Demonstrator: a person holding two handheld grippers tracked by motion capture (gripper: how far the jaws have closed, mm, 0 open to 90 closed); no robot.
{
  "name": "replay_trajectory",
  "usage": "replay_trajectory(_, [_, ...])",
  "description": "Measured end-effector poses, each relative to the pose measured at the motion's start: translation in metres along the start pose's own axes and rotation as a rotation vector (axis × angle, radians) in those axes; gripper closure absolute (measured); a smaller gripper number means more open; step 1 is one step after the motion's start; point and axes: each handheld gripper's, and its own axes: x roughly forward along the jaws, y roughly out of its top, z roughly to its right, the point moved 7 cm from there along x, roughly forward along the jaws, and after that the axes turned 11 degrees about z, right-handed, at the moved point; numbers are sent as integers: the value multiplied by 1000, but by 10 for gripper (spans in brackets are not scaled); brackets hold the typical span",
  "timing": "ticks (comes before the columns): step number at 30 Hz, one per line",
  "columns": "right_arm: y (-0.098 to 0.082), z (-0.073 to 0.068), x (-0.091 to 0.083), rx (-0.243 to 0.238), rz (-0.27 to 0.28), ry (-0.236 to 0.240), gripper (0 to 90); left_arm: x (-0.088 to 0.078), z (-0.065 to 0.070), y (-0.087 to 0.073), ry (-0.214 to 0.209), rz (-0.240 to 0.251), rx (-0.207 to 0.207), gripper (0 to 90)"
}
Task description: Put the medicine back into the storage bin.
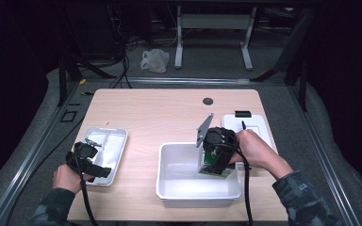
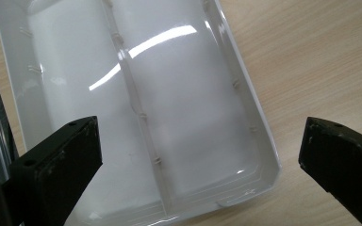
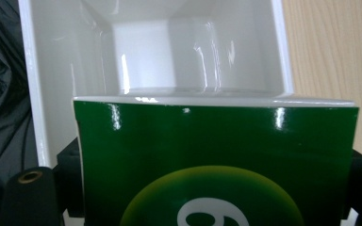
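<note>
My right gripper (image 1: 215,165) is shut on a glossy green box (image 1: 217,169) with a yellow circle and a white numeral on its face. It hangs, tilted downward, over the right part of a deep white bin (image 1: 169,190). In the right gripper view the green box (image 3: 217,150) sits between the two black jaws, with the bin's bare inside (image 3: 146,47) beyond it. My left gripper (image 1: 90,143) stands open over a shallow white tray (image 1: 111,139) at the table's left. In the left gripper view its jaws are wide apart above the two-compartment tray (image 2: 184,94), which holds nothing.
A second white tray (image 1: 259,123) with small black items lies at the right edge, behind the right hand. A cable hole (image 1: 208,101) is in the table's far middle. A plastic bag (image 1: 154,60) lies on the floor beyond the table.
</note>
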Motion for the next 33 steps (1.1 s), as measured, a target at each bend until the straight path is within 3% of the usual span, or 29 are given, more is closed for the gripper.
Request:
replay_trajectory(11, [-15, -2, 28, -22, -78, 38, 165, 0, 1, 0, -1, 1, 4, 0])
replay_trajectory(15, [-17, -2, 32, -25, -69, 41, 165, 0, 0, 0, 0, 0, 6, 0])
replay_trajectory(19, [-24, -3, 40, -50, -99, 56, 164, 0, 1, 0, -2, -3, 7, 0])
replay_trajectory(33, [-42, 3, 57, -47, -118, 66, 160, 2, 2, 0, -4, -7, 16, 0])
